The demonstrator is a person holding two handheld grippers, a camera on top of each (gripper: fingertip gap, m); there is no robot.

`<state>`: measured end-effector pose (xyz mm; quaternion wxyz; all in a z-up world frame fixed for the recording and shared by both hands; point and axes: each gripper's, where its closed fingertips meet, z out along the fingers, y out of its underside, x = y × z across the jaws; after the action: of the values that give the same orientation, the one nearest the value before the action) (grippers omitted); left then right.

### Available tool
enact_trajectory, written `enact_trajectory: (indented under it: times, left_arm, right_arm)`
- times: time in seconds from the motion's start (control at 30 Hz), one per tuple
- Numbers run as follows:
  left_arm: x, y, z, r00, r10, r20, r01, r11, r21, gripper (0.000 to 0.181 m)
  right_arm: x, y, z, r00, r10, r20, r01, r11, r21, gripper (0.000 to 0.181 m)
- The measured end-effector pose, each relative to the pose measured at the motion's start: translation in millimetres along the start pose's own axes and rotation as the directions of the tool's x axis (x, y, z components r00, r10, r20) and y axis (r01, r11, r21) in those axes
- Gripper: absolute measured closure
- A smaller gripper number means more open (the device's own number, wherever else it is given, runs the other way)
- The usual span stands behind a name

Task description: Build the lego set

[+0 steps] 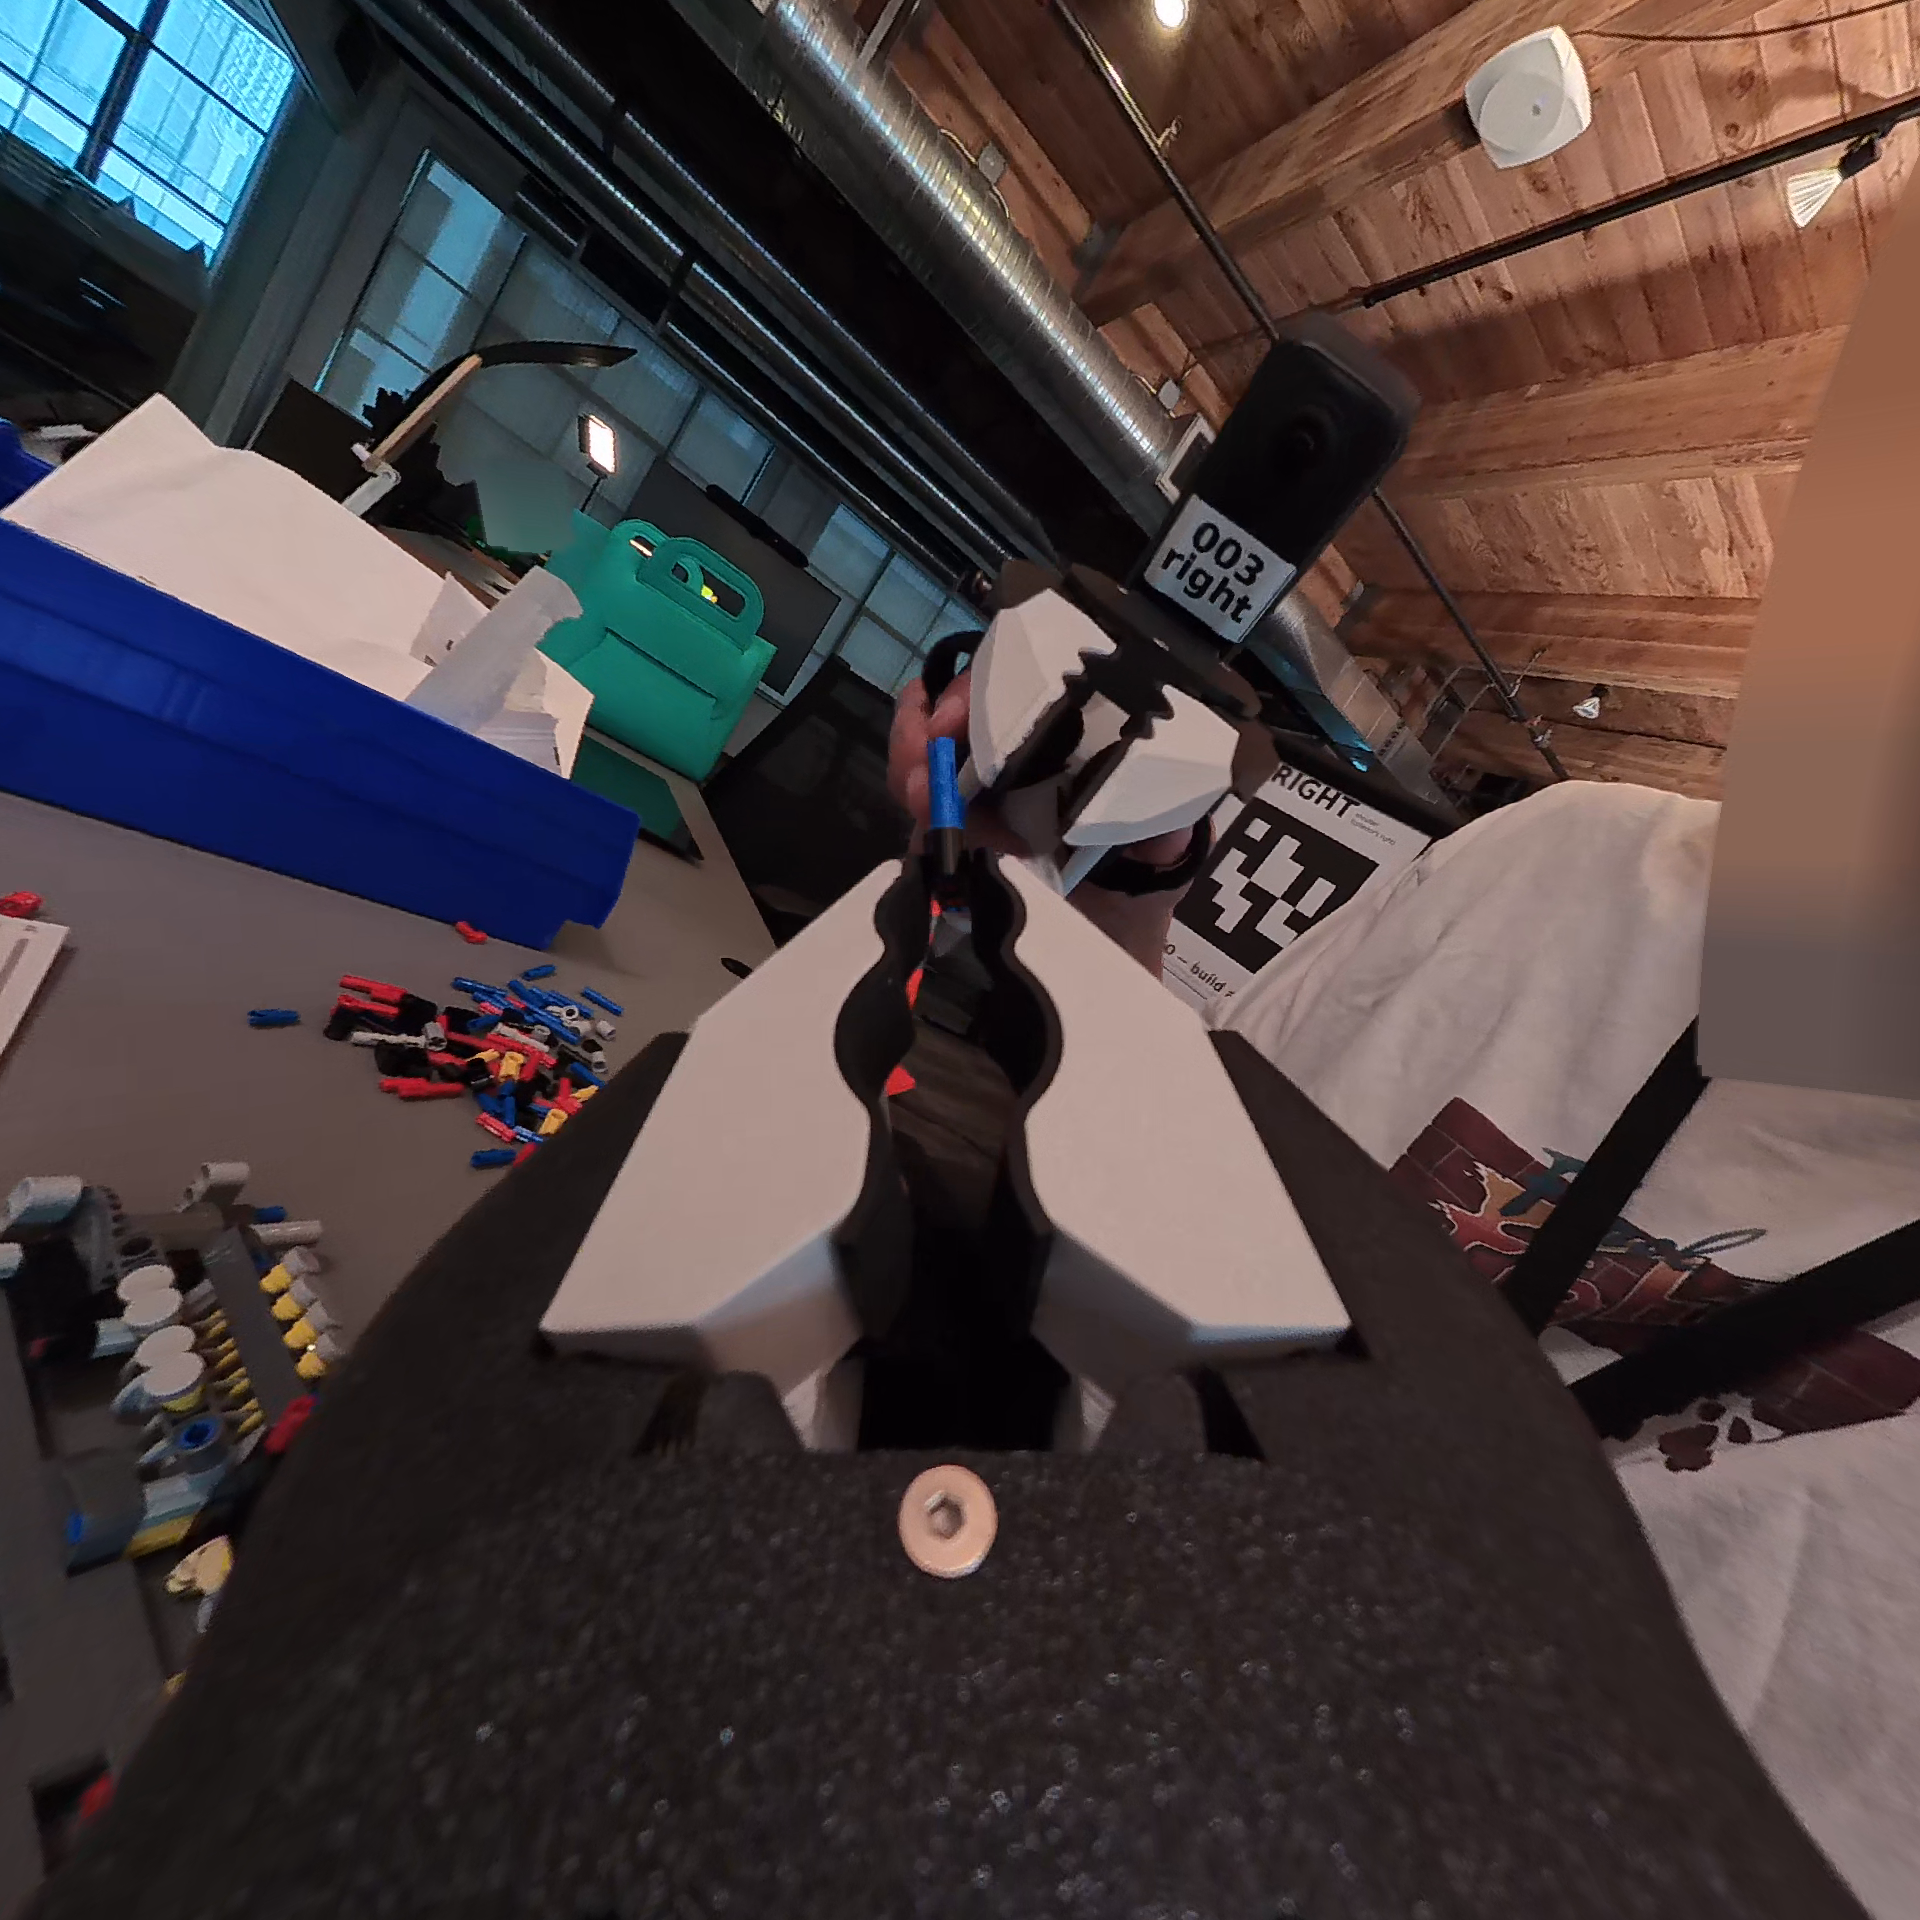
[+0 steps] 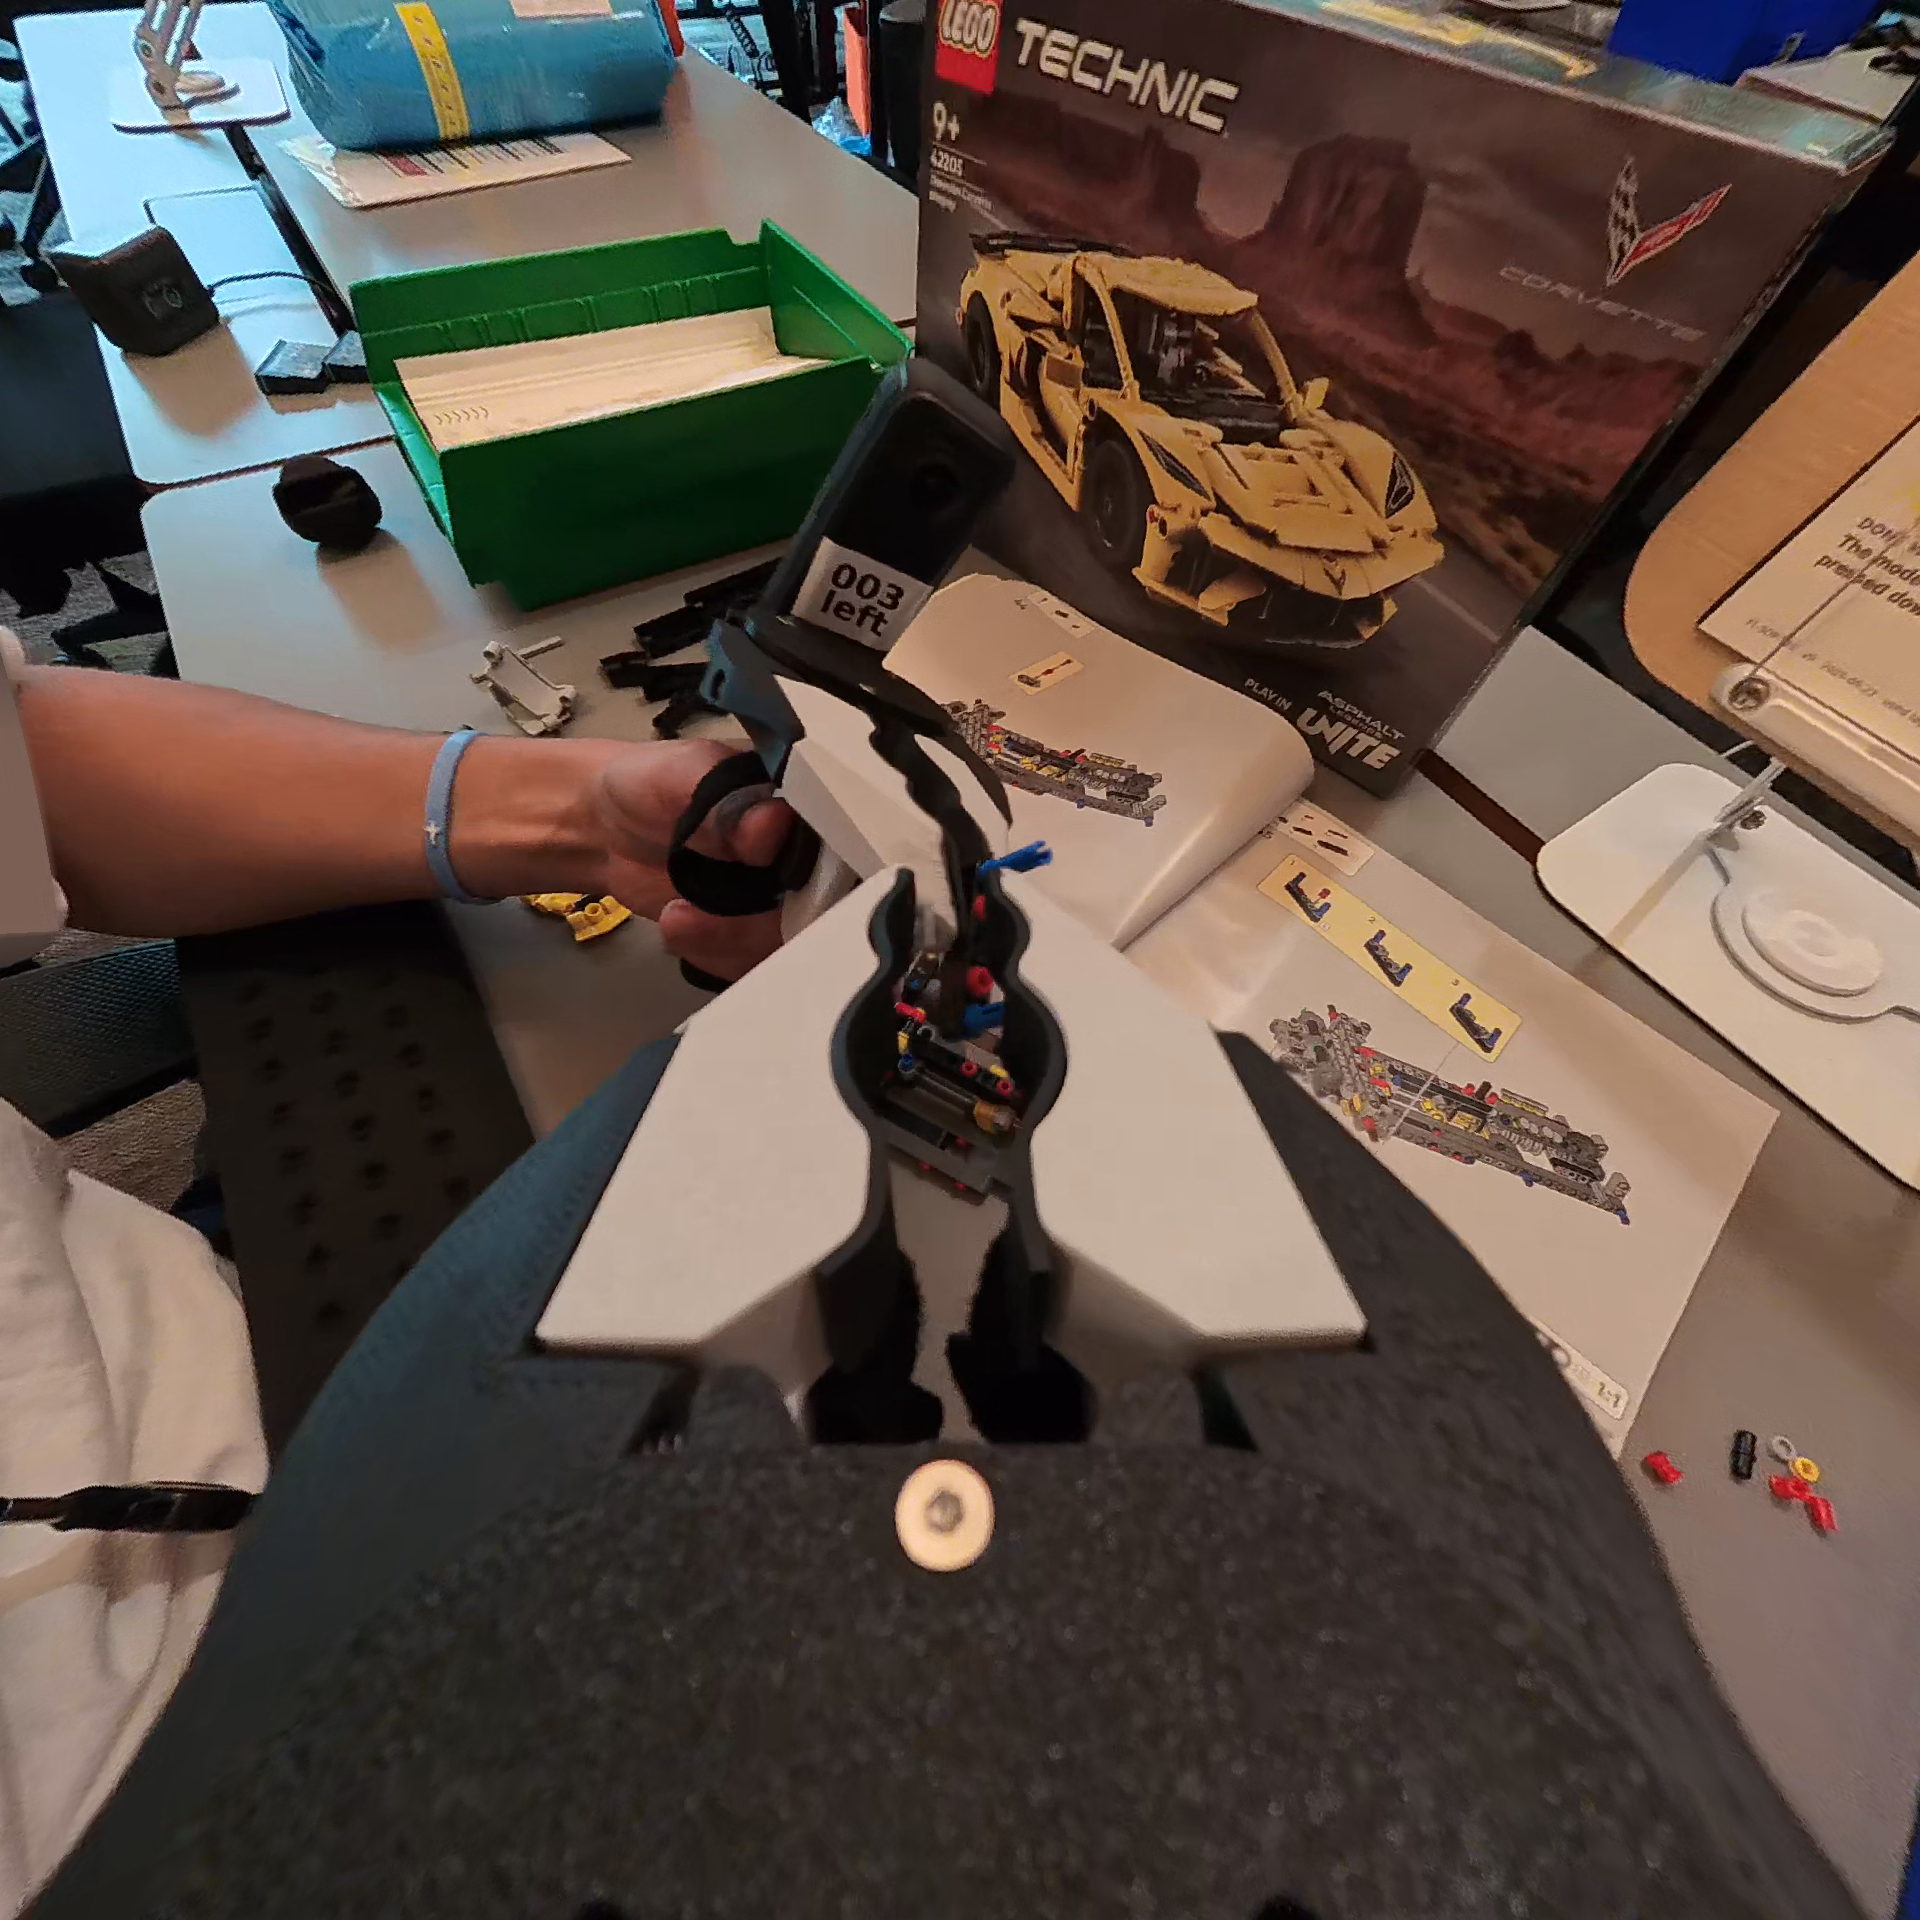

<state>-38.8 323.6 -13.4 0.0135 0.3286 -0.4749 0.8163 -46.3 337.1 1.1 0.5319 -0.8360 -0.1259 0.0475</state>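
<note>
Left wrist view: the left gripper [image 1: 948, 904] has its jaws drawn narrow on a small lego sub-assembly [image 1: 940, 935], mostly hidden between them. Just beyond the tips, the right gripper [image 1: 1023, 800] carries a blue pin [image 1: 941, 781], long axis roughly upright, its lower black end aimed down at the sub-assembly. A loose parts pile [image 1: 488, 1049] lies on the surface [image 1: 260, 935] to the left.

Right wrist view: the right gripper [image 2: 951, 894] has narrow jaws pinching the pin; its blue end [image 2: 1023, 858] pokes out by the tips. The left gripper [image 2: 961, 862] meets it head-on above the instruction booklet [image 2: 1195, 831], so the coming move probably pushes along the pin's axis

Blue-and-black lego pin [image 1: 942, 805] upright above the multicoloured lego subassembly [image 2: 951, 1070].
</note>
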Motion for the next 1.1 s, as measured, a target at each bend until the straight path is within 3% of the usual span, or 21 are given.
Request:
enact_trajectory:
  times: [0.2, 0.3, 0.43, 0.53, 0.6, 0.7, 0.87, 0.97, 1.1]
  left_arm:
    - [-2.0, 4.2, 0.0, 1.0, 0.008, 0.017, -0.007, 0.999, -0.042, 0.176]
    - [-8.7, -9.4, -11.0, 0.997, 0.025, 0.068, -0.025, 1.0, -0.002, 0.176]
    - [-32.9, -15.0, -22.2, 0.983, 0.015, 0.185, -0.022, 0.999, 0.032, 0.175]
    - [-45.0, -13.5, -26.2, 0.973, 0.0, 0.229, -0.009, 0.999, 0.039, 0.176]
    - [-48.4, -13.9, -28.0, 0.972, -0.021, 0.232, 0.009, 0.999, 0.05, 0.176]
    - [-52.2, -15.3, -30.7, 0.968, -0.023, 0.251, 0.008, 0.998, 0.061, 0.176]
    - [-52.7, -18.4, -33.0, 0.968, -0.037, 0.249, 0.018, 0.997, 0.079, 0.175]
    - [-52.9, -16.3, -32.4, 0.967, -0.031, 0.252, 0.015, 0.998, 0.065, 0.175]
    - [-50.3, -11.6, -27.2, 0.97, -0.022, 0.242, 0.013, 0.999, 0.039, 0.176]
  right_arm:
    - [13.9, 3.4, -2.1, 0.998, -0.006, -0.069, 0.006, 1.0, 0.007, 0.173]
    - [8.6, -0.3, -14.3, 0.999, 0.034, -0.009, -0.034, 0.997, 0.07, 0.173]
    - [0.9, 50.6, -18.2, 0.999, 0.031, 0.029, -0.03, 0.998, -0.048, 0.166]
    - [-30.3, 101.0, -13.0, 0.987, 0.082, 0.14, -0.06, 0.986, -0.158, 0.163]
    - [-55.9, 121.9, -5.8, 0.974, 0.11, 0.2, -0.078, 0.984, -0.163, 0.163]
    - [-87.7, 143.6, 8.7, 0.956, 0.114, 0.269, -0.067, 0.982, -0.177, 0.163]
    - [-101.7, 168.9, 37.0, 0.944, -0.006, 0.33, 0.087, 0.968, -0.234, 0.163]
    - [-105.7, 186.1, 32.8, 0.904, -0.012, 0.427, 0.169, 0.928, -0.331, 0.163]
    - [-108.3, 188.5, 30.7, 0.854, -0.093, 0.511, 0.273, 0.917, -0.29, 0.164]
